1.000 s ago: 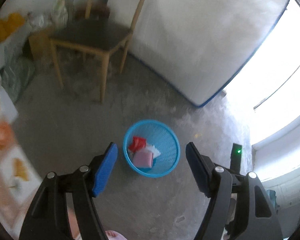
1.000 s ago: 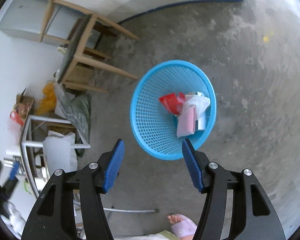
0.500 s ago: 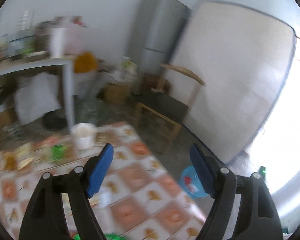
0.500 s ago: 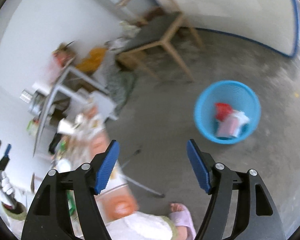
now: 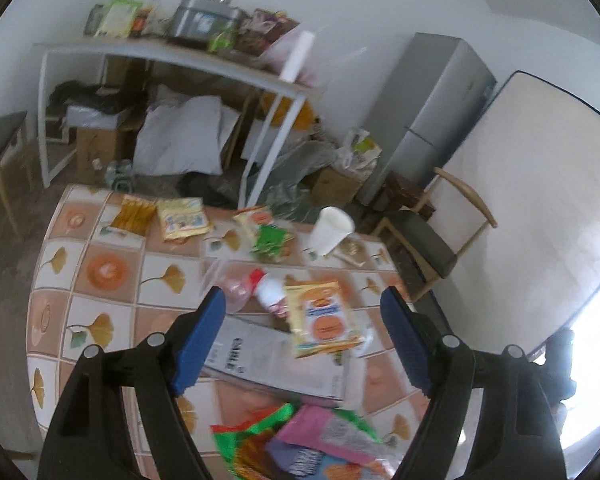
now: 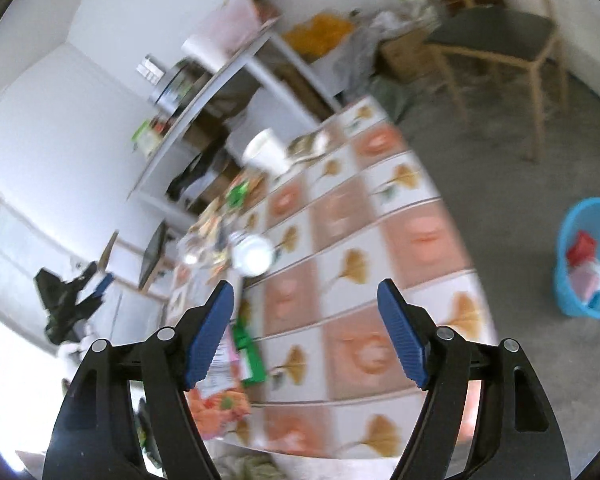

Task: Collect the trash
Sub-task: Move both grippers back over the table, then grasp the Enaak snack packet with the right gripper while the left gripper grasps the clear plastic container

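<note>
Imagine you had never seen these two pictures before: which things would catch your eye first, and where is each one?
First, the table with its orange-and-white leaf-patterned cloth, strewn with snack wrappers; a yellow packet lies between the open jaws of the left gripper. Next, the white paper cup tipped near the table's far edge. In the right wrist view, the blue basket stands on the grey floor to the right of the table, already holding red and pink scraps.

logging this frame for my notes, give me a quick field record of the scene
left gripper: open, empty, over the table
right gripper: open, empty, jaws just opened further
table: tiled leaf-pattern top, littered
trash on table: snack packet, white cup, plastic bottle
bin: blue basket on floor, wrappers already inside
</note>
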`<state>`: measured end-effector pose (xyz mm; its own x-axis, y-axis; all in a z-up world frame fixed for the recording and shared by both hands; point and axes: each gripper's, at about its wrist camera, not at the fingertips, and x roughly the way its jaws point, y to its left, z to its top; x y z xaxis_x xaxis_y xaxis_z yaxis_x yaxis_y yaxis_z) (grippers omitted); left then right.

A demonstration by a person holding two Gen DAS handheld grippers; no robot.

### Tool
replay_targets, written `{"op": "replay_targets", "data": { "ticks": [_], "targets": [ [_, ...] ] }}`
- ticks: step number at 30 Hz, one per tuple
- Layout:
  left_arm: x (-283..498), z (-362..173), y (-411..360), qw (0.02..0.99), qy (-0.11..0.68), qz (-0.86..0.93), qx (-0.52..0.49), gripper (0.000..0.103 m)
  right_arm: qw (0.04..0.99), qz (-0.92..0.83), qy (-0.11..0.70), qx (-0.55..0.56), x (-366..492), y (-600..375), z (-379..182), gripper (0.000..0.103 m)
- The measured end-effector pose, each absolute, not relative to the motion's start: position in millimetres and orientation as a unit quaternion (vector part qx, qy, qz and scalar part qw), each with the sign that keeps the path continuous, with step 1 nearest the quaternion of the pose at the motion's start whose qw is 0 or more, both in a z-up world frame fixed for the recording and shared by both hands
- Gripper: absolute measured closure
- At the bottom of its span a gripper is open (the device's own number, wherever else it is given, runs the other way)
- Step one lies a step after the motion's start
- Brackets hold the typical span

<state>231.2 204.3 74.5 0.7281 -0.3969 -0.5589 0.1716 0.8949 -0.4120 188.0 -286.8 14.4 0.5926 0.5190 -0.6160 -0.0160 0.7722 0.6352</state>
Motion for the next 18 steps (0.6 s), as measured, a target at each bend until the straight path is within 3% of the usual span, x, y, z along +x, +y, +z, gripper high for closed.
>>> {"op": "replay_targets", "data": {
  "ticks": [18],
  "targets": [
    [318,7,229,0.91,0.35,-0.189,-0.117,0.036,0.787,0.286,0.476,0.269,317,-125,24,0.031]
  ]
}}
